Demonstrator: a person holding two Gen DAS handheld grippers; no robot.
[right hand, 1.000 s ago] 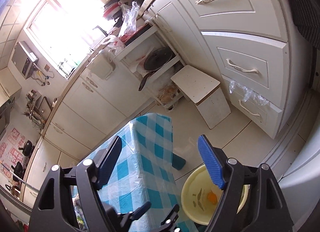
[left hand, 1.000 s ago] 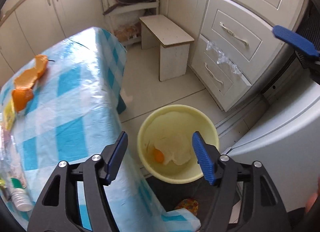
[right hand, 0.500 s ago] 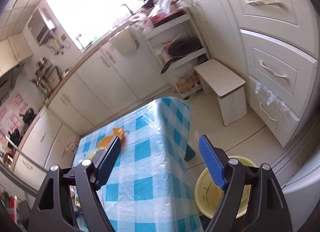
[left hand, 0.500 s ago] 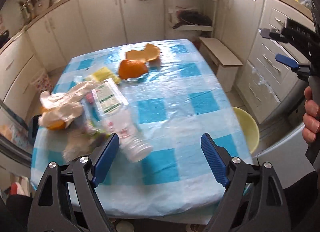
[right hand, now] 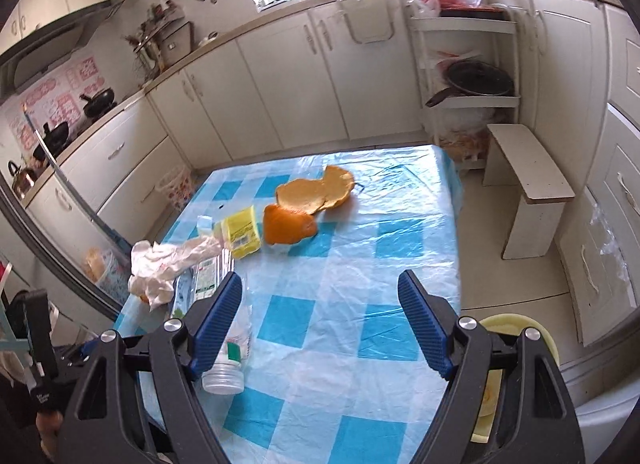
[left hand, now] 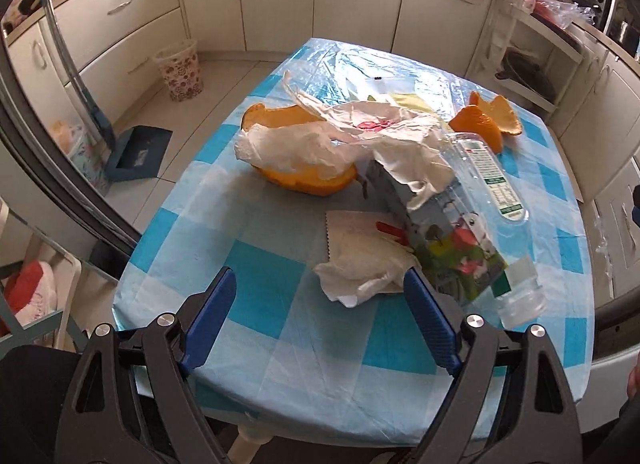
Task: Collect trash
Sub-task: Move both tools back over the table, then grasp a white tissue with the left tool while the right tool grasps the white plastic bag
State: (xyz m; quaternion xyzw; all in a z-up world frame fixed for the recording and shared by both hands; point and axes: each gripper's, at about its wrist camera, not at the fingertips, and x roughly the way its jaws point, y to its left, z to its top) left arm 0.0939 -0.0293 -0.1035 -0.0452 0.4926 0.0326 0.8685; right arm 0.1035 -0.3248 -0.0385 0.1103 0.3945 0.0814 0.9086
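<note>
Trash lies on a blue-checked table (left hand: 260, 292): crumpled white tissue (left hand: 360, 268), a juice carton (left hand: 448, 232), a clear plastic bottle (left hand: 496, 200), a crumpled white wrapper (left hand: 328, 140), and orange peels (left hand: 484, 120). My left gripper (left hand: 320, 320) is open and empty, just short of the tissue at the table's near edge. My right gripper (right hand: 320, 320) is open and empty above the table, with the bottle (right hand: 228, 360) by its left finger, the peels (right hand: 304, 208) and a yellow packet (right hand: 240, 234) farther off.
A yellow bowl (right hand: 516, 344) with scraps stands on the floor right of the table. A white stool (right hand: 528, 184), cabinets and a shelf rack (right hand: 468, 84) line the right side. A patterned waste basket (left hand: 180, 68) and a blue dustpan (left hand: 140, 152) are on the floor at left.
Both grippers swung from the floor bowl and cabinets round to the table. The left one now faces the trash pile up close. Both stay open.
</note>
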